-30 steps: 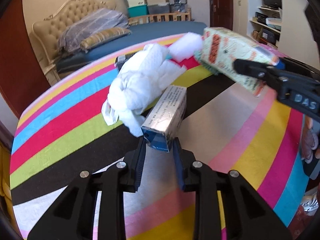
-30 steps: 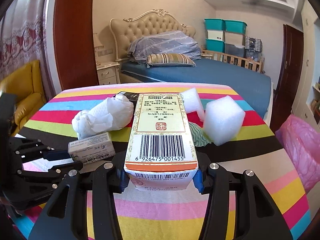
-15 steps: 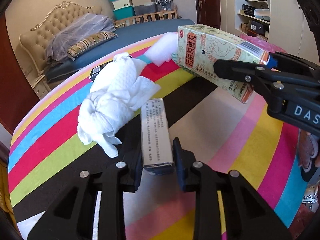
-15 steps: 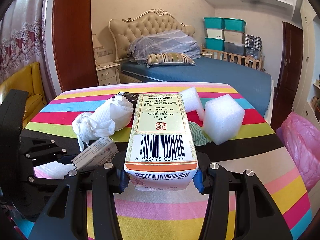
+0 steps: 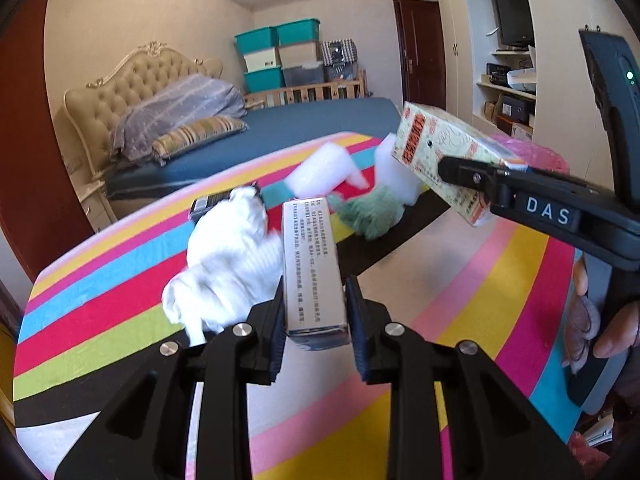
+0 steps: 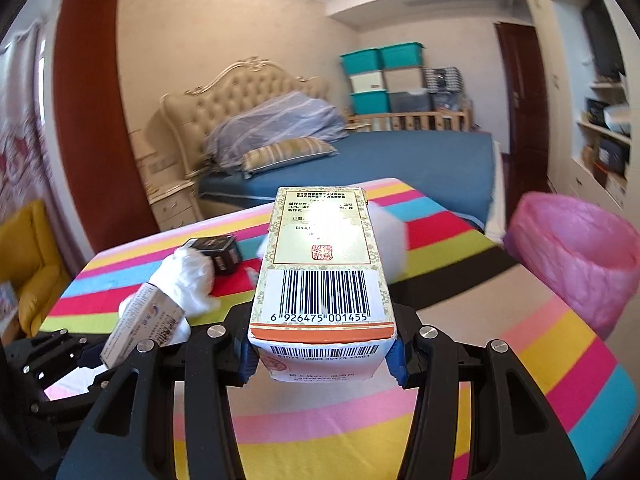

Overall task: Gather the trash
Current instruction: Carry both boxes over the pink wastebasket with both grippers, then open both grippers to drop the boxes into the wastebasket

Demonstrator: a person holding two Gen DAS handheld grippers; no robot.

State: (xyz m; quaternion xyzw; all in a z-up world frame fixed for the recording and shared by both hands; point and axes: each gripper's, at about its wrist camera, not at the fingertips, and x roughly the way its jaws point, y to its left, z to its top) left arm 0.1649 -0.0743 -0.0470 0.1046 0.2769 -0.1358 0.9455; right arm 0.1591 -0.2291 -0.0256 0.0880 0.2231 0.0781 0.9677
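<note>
My left gripper (image 5: 316, 320) is shut on a small silver-grey box (image 5: 312, 264) and holds it above the striped table (image 5: 460, 300). My right gripper (image 6: 322, 356) is shut on a cream box with a barcode (image 6: 320, 272), lifted off the table; this box also shows in the left wrist view (image 5: 444, 160). The small box shows at the left of the right wrist view (image 6: 144, 320). A crumpled white tissue (image 5: 228, 264), a green scrap (image 5: 368, 212), white foam pieces (image 5: 324, 172) and a dark box (image 6: 218, 252) lie on the table.
A bin lined with a pink bag (image 6: 576, 256) stands off the table's right side. A blue bed (image 6: 360, 164) lies behind the table. A yellow chair (image 6: 32, 264) is at the left. Shelves (image 5: 508, 92) line the right wall.
Both grippers have risen and tilted with their boxes. The small box is now off the table and straight between my left fingers. The pink bin has come into the right wrist view.
</note>
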